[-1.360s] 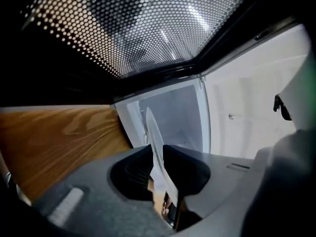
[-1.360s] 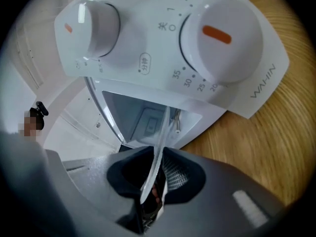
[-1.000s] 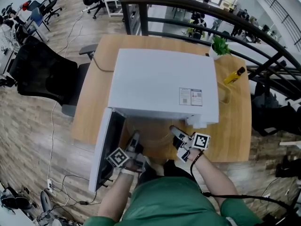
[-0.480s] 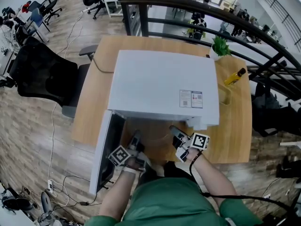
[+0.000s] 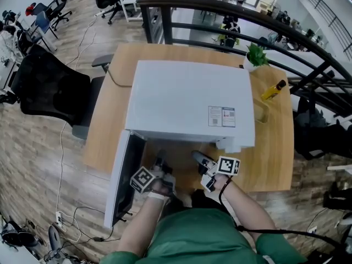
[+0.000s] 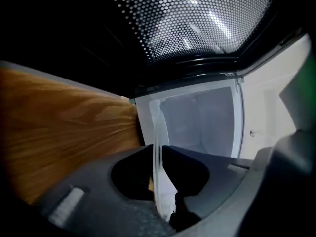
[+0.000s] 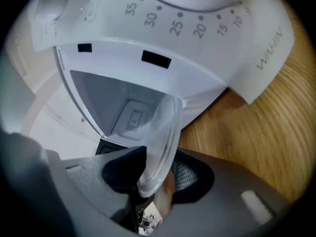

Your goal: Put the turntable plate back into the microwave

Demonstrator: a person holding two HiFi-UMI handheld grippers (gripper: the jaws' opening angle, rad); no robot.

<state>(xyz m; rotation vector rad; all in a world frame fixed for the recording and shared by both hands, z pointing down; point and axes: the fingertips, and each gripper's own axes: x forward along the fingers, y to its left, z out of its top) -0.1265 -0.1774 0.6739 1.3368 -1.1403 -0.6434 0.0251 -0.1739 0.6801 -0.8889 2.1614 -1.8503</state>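
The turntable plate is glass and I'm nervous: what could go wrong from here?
The jaws of the right gripper have just been opening, with the rim of the turntable plate loose between them. Only the left gripper pinches it, so the plate could sag or slip. Its rim could also knock the front frame of the microwave.

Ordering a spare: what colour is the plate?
The plate is clear, best in the right gripper view.

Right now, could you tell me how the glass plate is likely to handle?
The plate looks like clear glass, so probably stiff but breakable. Its smooth rounded edge may slip, since the right gripper has just been opening around it. With only the left gripper pinching the other edge, it could tip.
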